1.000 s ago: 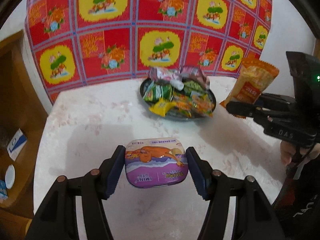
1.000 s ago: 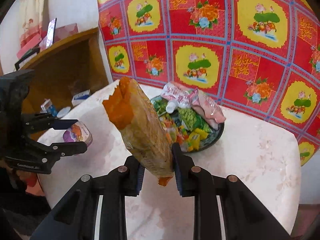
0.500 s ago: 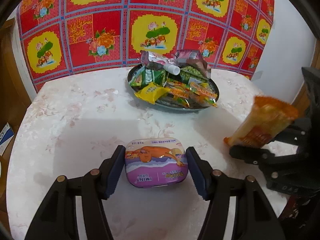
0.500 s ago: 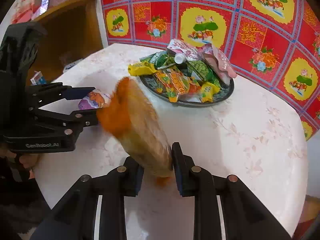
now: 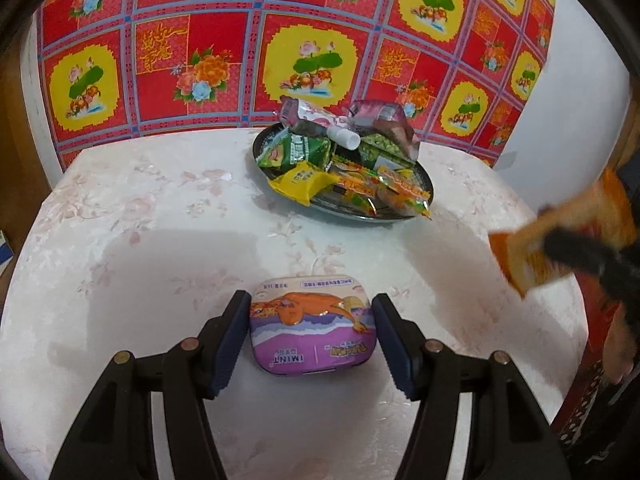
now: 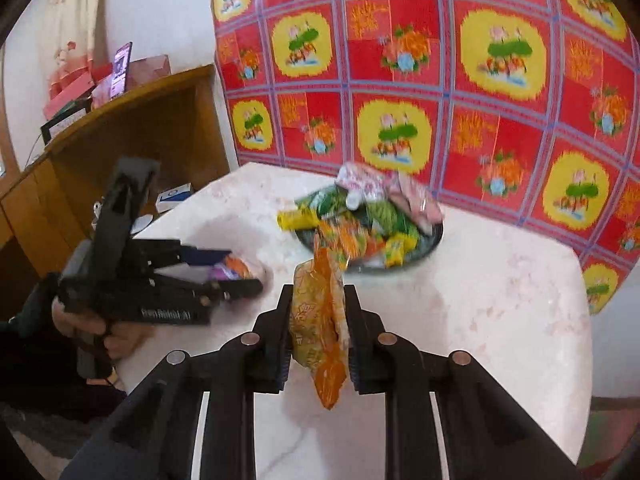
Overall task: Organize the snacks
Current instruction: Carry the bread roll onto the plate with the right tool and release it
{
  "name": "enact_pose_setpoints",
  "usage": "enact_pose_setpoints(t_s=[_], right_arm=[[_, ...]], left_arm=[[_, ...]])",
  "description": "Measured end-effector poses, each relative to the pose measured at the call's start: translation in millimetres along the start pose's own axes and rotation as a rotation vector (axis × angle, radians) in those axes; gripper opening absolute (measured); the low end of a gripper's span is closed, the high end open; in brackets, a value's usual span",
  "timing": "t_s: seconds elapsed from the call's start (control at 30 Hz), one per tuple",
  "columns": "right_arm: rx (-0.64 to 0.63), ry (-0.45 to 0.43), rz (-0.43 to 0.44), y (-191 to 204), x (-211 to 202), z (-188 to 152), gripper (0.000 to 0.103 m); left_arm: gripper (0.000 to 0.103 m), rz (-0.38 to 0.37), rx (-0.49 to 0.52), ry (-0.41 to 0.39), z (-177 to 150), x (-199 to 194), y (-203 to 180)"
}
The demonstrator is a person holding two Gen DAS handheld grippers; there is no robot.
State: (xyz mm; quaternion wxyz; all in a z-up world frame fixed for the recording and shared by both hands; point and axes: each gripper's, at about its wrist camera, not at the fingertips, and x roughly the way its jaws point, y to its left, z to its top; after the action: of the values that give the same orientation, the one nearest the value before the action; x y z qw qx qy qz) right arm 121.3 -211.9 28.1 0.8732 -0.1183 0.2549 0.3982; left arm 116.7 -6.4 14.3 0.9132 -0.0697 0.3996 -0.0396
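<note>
We held two grippers and two snacks. The left gripper (image 5: 312, 330) had its jaws clamped on one purple tin (image 5: 313, 326), pads against its two short sides. The tin sat flat on the table (image 5: 160, 232), lid up, its long axis running across from pad to pad and its lettering upside down toward our camera. The right gripper (image 6: 316, 334) was closing tight on one orange packet (image 6: 320, 320), pinched on its flat faces. The packet stood roughly on end, long axis up and down, its crimped lower end hanging below the pads and its top leaning toward the plate (image 6: 434, 240).

One dark plate of mixed wrapped snacks sat at the far side of the table, well apart from both grippers. Only the right view showed the hand (image 6: 100, 328) around the left gripper and a wooden shelf (image 6: 132, 120). Only the left view showed the tin's printed lid clearly; there the packet (image 5: 560, 240) was a blur at the right edge.
</note>
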Motion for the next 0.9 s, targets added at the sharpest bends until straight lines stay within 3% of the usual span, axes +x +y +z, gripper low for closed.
enact_pose_setpoints(t_s=[0.3,0.4,0.63,0.8,0.9], right_arm=[[-0.008,0.039,0.021,-8,34,37,0.023],[0.017,0.051,0.053,-16,49,52,0.023],[0.059,0.112,0.14,-38,90,82,0.023],[0.017,0.167,0.118,-45,111,98,0.024],[-0.002,0.145,0.101,-49,107,108,0.039]], left_arm=[[0.065,0.059,0.064,-0.055,24,-40,-6],[0.065,0.075,0.059,-0.034,38,-33,-1],[0.065,0.018,-0.008,-0.062,77,-2,14],[0.065,0.023,-0.02,-0.089,96,13,18],[0.065,0.024,-0.022,-0.094,102,24,18]])
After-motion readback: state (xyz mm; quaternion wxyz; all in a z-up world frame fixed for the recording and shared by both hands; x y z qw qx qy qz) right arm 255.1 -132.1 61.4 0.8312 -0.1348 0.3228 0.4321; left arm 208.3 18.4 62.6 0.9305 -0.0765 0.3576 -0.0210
